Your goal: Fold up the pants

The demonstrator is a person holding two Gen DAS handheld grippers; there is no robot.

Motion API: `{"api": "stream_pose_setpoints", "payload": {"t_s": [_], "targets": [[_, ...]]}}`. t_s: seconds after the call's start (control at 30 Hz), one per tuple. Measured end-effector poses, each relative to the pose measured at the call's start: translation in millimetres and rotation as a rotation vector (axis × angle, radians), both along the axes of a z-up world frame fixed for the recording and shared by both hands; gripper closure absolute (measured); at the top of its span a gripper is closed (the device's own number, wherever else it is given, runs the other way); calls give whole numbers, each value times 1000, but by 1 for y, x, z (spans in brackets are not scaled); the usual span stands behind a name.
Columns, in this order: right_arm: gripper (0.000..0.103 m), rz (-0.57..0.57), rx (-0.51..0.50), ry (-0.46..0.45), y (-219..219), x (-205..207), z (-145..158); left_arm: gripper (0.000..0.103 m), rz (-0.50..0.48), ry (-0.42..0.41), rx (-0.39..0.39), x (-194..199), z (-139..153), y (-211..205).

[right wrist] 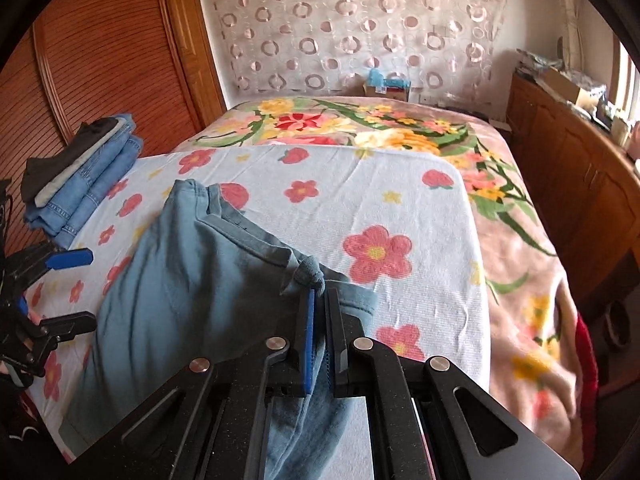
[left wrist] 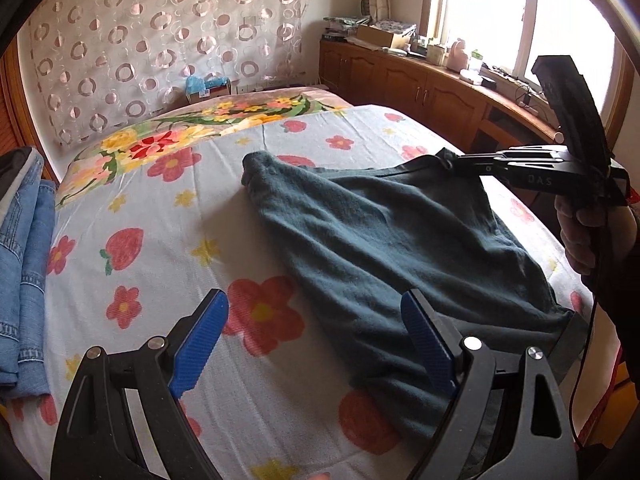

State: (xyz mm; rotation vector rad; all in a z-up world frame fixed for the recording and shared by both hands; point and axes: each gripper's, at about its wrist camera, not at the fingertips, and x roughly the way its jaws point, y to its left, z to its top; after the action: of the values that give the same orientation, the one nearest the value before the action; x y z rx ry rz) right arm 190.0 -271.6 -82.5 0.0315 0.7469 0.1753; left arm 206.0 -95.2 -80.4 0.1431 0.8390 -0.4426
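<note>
- One pair of teal pants [right wrist: 180, 280] lies on the flower-print sheet [right wrist: 360, 200], one corner clamped in the right gripper [right wrist: 319, 300] at 6 o'clock
- Left gripper [left wrist: 316, 344] hangs spread wide, nothing between its pads; bare sheet lies toward 10 o'clock
- One stack of folded jeans [right wrist: 88, 184] sits at the bed's 9 o'clock edge
- Only the left view shows the window [left wrist: 500, 12]

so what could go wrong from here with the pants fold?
1. The right gripper pinches only a small bunched tip of the teal pants; it may slip out mid-pull.
2. The left gripper is open and holds nothing, so the cloth on the bed sheet may drag instead of folding.
</note>
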Motion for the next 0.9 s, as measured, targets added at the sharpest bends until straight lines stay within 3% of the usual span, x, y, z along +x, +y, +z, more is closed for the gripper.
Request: {"api": "stream_pose_setpoints", "payload": {"t_s": [0.1, 0.23, 0.27, 0.53, 0.7, 0.9], "targets": [[98, 4, -17, -11, 3, -2, -1, 14, -9, -4, 11, -4, 0, 0], [61, 23, -12, -10, 4, 0, -1, 14, 1, 4, 9, -2, -2, 2], [60, 26, -15, -5, 3, 1, -2, 15, 2, 5, 8, -2, -3, 2], [60, 23, -9, 23, -7, 20, -4, 14, 2, 16, 5, -1, -7, 2], [95, 32, -11, 18, -7, 18, -3, 14, 2, 20, 5, -1, -10, 0], [99, 6, -2, -25, -18, 8, 7, 14, 3, 28, 7, 0, -12, 0]]}}
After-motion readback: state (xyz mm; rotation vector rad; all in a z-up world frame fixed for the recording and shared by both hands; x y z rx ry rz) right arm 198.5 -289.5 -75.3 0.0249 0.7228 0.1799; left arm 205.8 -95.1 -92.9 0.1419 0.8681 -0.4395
